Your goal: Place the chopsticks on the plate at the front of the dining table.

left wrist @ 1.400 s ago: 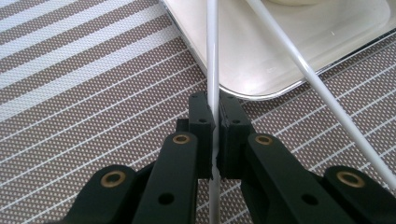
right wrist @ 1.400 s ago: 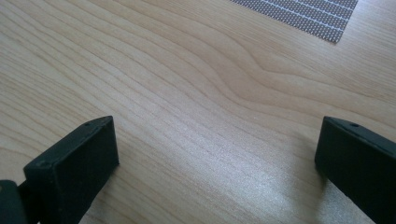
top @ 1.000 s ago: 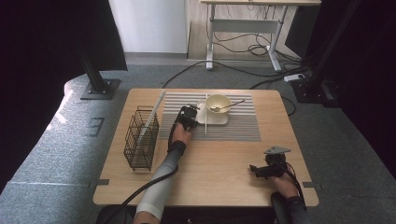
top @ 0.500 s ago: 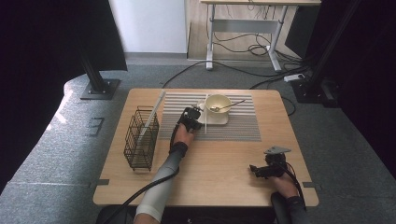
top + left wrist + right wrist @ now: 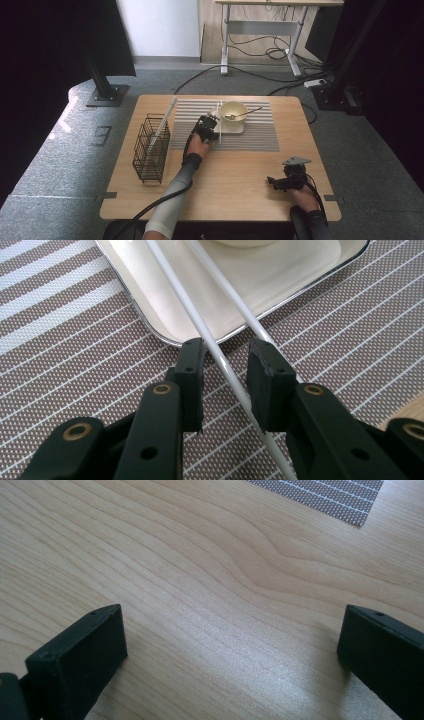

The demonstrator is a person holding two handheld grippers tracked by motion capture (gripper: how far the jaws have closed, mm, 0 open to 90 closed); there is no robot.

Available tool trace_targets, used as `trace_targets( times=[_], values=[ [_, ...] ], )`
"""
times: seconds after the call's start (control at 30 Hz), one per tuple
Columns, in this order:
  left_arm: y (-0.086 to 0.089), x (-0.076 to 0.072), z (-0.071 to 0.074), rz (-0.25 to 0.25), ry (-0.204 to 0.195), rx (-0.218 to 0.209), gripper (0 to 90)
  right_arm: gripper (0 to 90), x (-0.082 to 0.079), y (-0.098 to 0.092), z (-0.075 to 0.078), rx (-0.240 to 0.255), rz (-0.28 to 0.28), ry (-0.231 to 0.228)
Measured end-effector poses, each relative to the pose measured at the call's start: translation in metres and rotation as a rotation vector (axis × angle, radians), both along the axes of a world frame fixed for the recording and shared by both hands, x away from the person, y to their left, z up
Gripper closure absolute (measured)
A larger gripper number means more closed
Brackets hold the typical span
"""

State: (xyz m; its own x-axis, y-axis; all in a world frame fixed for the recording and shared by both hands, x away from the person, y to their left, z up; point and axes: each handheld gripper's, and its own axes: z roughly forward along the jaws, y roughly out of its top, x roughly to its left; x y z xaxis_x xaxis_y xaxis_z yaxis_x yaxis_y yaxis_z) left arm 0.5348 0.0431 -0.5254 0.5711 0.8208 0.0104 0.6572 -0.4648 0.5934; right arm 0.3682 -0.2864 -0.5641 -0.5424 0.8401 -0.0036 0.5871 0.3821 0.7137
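Left gripper (image 5: pixel 226 382) loosened around white chopsticks (image 5: pixel 220 357)

Its jaws had just been opening, standing slightly apart with one chopstick between them, ends resting on the tray (image 5: pixel 280 285) at twelve o'clock. The right gripper (image 5: pixel 232 645) gaped wide over bare table (image 5: pixel 200 570).

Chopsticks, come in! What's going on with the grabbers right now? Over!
Left gripper just opening, one white chopstick loose between its jaws. Chopsticks lean on the tray. Right gripper open on bare table. Nothing in the way.
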Motion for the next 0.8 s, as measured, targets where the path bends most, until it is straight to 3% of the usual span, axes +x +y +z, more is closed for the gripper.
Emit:
trace_targets(
  times=[0.1,0.27,0.47,0.63,0.8],
  values=[
    [0.003,-0.001,0.003,0.007,-0.016,-0.008,64.1,0.0,0.0,0.0,0.0,0.0,0.0,0.0],
    [0.01,-0.003,0.014,0.021,-0.066,-0.046,48.4,0.0,0.0,0.0,0.0,-0.001,0.0,-0.001],
    [0.01,-0.006,0.016,0.006,-0.055,-0.092,32.3,0.0,0.0,0.0,0.0,-0.001,-0.001,-0.001],
    [0.005,-0.007,0.004,0.004,-0.021,-0.118,30.4,0.0,0.0,0.0,0.0,0.0,-0.001,-0.001],
    [-0.003,-0.009,-0.006,-0.006,-0.003,-0.102,33.5,0.0,0.0,0.0,0.0,-0.001,-0.001,-0.001]
  ],
)
